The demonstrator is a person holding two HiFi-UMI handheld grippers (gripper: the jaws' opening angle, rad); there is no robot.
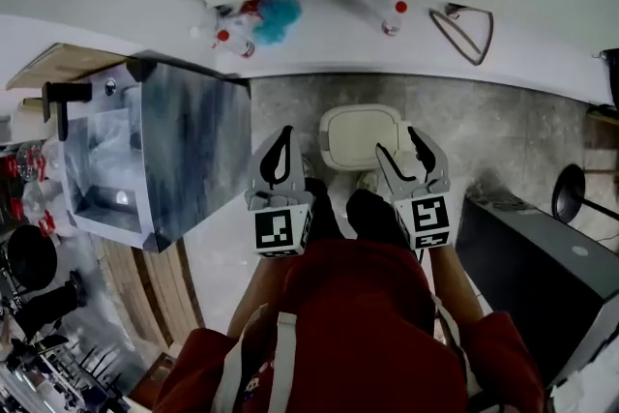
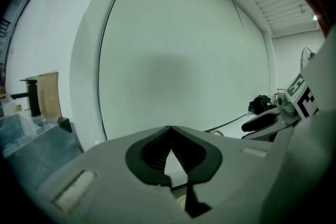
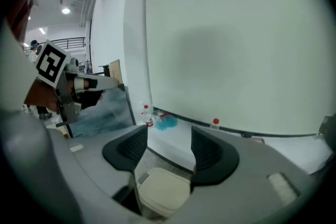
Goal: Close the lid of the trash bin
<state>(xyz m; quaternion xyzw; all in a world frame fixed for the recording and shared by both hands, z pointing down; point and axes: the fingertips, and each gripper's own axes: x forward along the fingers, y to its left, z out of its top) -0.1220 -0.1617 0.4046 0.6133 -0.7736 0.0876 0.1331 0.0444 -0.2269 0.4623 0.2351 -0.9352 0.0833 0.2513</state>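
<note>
The trash bin (image 1: 360,136) stands on the floor straight ahead, and its cream lid (image 3: 161,192) lies flat on top of it. My left gripper (image 1: 286,132) hangs above the floor to the left of the bin. Its jaws meet at the tips (image 2: 169,129), shut on nothing. Over the bin's right side, my right gripper (image 1: 404,150) stands open with an empty gap (image 3: 169,136) between its fingers. Through that gap the lid shows below. Neither gripper touches the bin.
A steel sink unit (image 1: 160,150) juts out at the left. Bottles (image 1: 224,38), a blue cloth (image 1: 279,14) and a hanger (image 1: 464,30) lie along the white ledge behind the bin. A dark cabinet (image 1: 532,256) stands at the right. The person's black shoes (image 1: 372,213) are just before the bin.
</note>
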